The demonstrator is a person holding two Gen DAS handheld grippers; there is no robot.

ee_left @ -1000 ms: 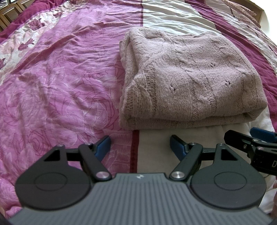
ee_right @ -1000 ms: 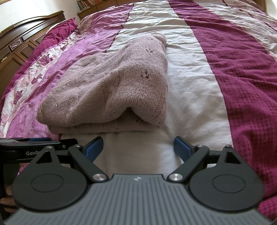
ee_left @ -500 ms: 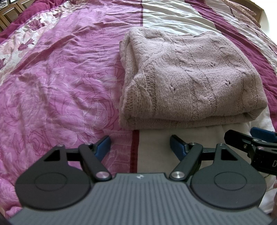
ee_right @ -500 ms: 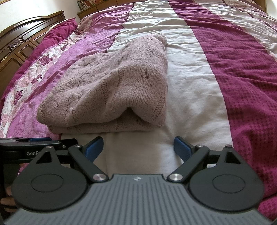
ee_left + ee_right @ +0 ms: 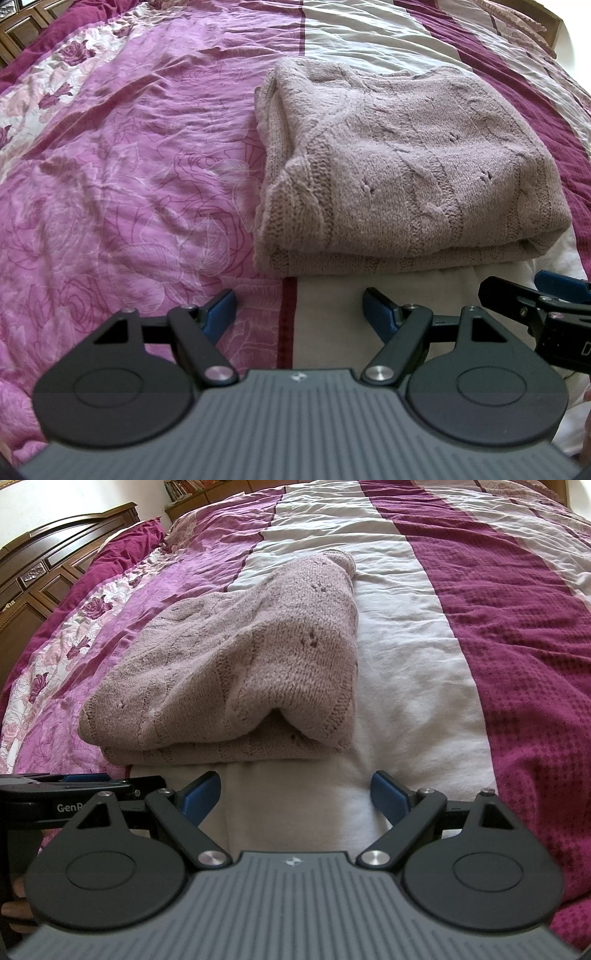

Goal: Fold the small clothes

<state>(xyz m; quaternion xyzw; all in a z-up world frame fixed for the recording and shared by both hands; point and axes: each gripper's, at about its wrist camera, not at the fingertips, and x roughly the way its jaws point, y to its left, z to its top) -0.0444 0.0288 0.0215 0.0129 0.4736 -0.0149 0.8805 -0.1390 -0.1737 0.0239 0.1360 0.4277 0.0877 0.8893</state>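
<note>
Sweater (image 5: pixel 406 173) fills the upper middle of my left wrist view, a mauve-grey knit already doubled over on the bedspread (image 5: pixel 129 166), straddling the seam between the pink rose panel and the cream stripe. My left gripper (image 5: pixel 299 308) hangs just short of its near folded edge, jaws spread and empty, nothing but bedspread between the blue pads (image 5: pixel 219 308). From this side the bundle lies straight ahead and a little to the right, its long axis running across my view, left to right. At the right edge I see my right gripper (image 5: pixel 535 295) poking in, level with that same near edge.

In the right wrist view the sweater (image 5: pixel 229 664) sits ahead and to the left, stretching away up the bed. Its near right corner is puffed open, a loose fold lifted off the layer beneath. My right gripper (image 5: pixel 295 794) is also spread wide and grasps nothing, cream cloth showing between its pads (image 5: pixel 389 797). That raised corner lies closest to this hand, so I judge the right is better placed to tidy it, while the left gripper (image 5: pixel 74 794), glimpsed at the left edge, is nearer the bundle's left end.
</note>
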